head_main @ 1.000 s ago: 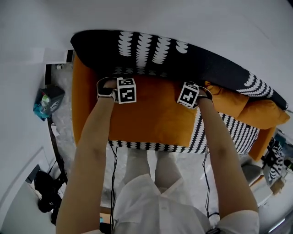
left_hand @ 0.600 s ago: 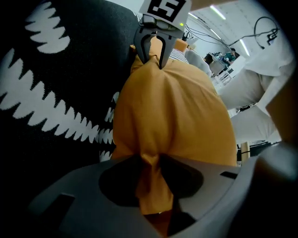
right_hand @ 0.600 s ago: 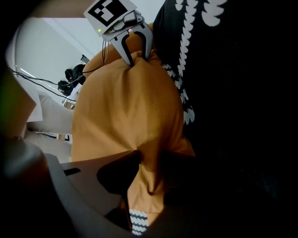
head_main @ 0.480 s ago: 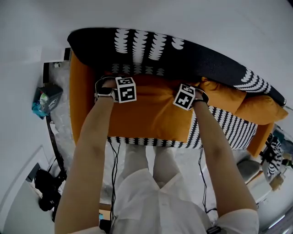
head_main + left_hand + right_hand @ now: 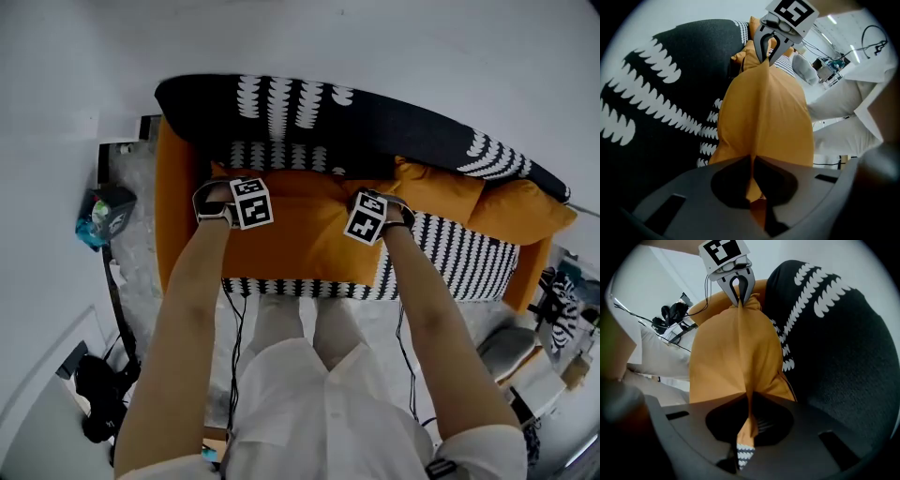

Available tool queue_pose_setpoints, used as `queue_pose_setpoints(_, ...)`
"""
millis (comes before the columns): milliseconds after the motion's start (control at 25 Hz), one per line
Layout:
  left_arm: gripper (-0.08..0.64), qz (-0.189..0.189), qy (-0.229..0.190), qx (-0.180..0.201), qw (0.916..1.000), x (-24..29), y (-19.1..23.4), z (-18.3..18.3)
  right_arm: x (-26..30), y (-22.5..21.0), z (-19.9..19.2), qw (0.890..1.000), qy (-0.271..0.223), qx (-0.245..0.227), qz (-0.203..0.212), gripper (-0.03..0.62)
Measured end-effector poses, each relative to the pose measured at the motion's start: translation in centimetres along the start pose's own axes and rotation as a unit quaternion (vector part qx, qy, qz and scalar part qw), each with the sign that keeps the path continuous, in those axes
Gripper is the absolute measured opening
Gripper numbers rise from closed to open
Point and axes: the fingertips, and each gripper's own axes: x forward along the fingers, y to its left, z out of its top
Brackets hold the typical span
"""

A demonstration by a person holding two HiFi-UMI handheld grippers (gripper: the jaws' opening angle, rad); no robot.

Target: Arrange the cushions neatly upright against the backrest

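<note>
The cushion (image 5: 305, 239) lies flat on the seat (image 5: 469, 267), just before the backrest (image 5: 375, 127). The left gripper (image 5: 752, 164) and right gripper (image 5: 749, 401) have each just clenched their jaws on a fold of fabric along its far edge. The two spaced grips probably serve to lift it evenly and tip it upright. Other cushions (image 5: 520, 211) slump further right.

You get soft, even light with faint shadows; both tool views bulge, blacken at the corners and blur up close.
</note>
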Motion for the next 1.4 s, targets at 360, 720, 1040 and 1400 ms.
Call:
queue_pose_setpoints(360,0.025,0.014,0.002,0.011,0.9998,-5.5,-5.5,-0.6,-5.6,5.6,0.1,1.0,-0.01,-0.008,-0.023,0.017)
queue_pose_setpoints(720,0.025,0.113,-0.008,0.027,0.9932,-14.2,-0.4,0.5,-12.5,1.0,2.7,0.992,-0.044,-0.014,-0.116,0.017)
queue_pose_setpoints(1040,0.026,0.165,-0.014,0.016,0.9861,-15.1,4.8,0.5,-13.0,-4.9,4.5,0.984,-0.034,-0.021,-0.171,0.018)
queue_pose_setpoints(1400,0.032,0.166,-0.05,-0.016,0.9847,-14.4,7.8,0.8,-12.2,-7.7,5.1,0.983,-0.041,0.032,-0.175,0.023)
